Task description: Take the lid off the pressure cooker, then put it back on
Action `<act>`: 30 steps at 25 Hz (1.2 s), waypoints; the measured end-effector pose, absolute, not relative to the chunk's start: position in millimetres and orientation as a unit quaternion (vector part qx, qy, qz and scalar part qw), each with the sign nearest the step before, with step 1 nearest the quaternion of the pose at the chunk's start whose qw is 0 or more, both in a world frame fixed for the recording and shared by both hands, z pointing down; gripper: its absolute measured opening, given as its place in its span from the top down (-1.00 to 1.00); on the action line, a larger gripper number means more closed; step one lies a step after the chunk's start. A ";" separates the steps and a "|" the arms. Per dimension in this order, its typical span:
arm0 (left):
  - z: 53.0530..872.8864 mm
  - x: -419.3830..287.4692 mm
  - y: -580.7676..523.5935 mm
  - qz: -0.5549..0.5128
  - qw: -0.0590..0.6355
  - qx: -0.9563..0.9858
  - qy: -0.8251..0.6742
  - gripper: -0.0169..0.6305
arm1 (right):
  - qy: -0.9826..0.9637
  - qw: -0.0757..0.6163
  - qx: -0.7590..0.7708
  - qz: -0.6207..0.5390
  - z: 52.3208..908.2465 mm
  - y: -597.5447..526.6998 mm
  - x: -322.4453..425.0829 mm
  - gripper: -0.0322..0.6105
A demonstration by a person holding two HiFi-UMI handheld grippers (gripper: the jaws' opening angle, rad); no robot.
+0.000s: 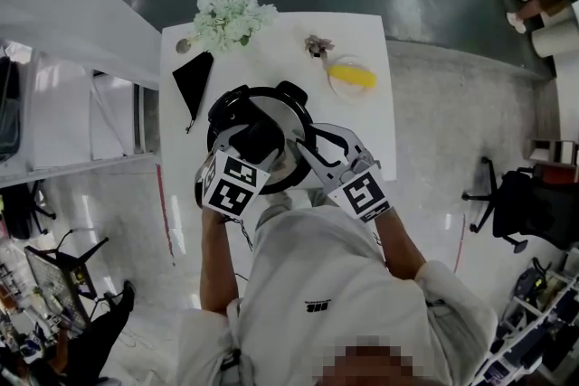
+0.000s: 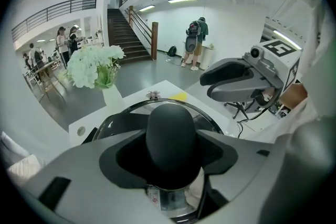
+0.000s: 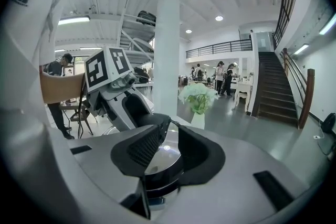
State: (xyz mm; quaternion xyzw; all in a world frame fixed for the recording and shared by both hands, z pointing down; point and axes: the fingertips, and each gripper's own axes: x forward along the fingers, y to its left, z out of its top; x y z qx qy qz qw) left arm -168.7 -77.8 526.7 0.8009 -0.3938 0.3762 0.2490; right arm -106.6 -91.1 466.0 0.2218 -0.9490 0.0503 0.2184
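Observation:
A steel pressure cooker (image 1: 291,120) stands on the white table (image 1: 366,136), close to the near edge. Its lid (image 2: 131,113) is on the pot. My left gripper (image 1: 253,142) comes down on the lid's middle and is shut on the black knob (image 2: 170,136), which fills the gap between its jaws. My right gripper (image 1: 313,149) reaches in from the right, low at the cooker's side. In the right gripper view a dark layered side handle (image 3: 157,186) sits between its pads, with the shiny lid (image 3: 164,150) beyond. The pot's body is mostly hidden.
At the table's far edge stand a vase of white flowers (image 1: 232,19), a black pouch (image 1: 193,79), a small ornament (image 1: 317,44) and a plate with something yellow (image 1: 352,77). An office chair (image 1: 520,205) is on the floor to the right.

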 end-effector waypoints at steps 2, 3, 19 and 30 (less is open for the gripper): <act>525.9 -168.9 -77.9 0.371 0.253 0.796 -0.407 0.06 | -0.950 0.214 0.224 0.045 466.2 -91.6 -106.2 0.53; 525.5 -169.1 -78.0 0.368 0.255 0.793 -0.413 0.06 | -0.949 0.214 0.226 0.048 466.0 -91.2 -106.1 0.53; 518.5 -172.0 -80.7 0.281 0.205 0.799 -0.490 0.00 | -0.938 0.193 0.283 0.054 463.7 -81.1 -110.5 0.53; 446.9 -188.4 -63.2 0.163 0.089 0.823 -0.536 0.00 | -0.930 0.162 0.329 0.023 441.1 -57.0 -114.7 0.53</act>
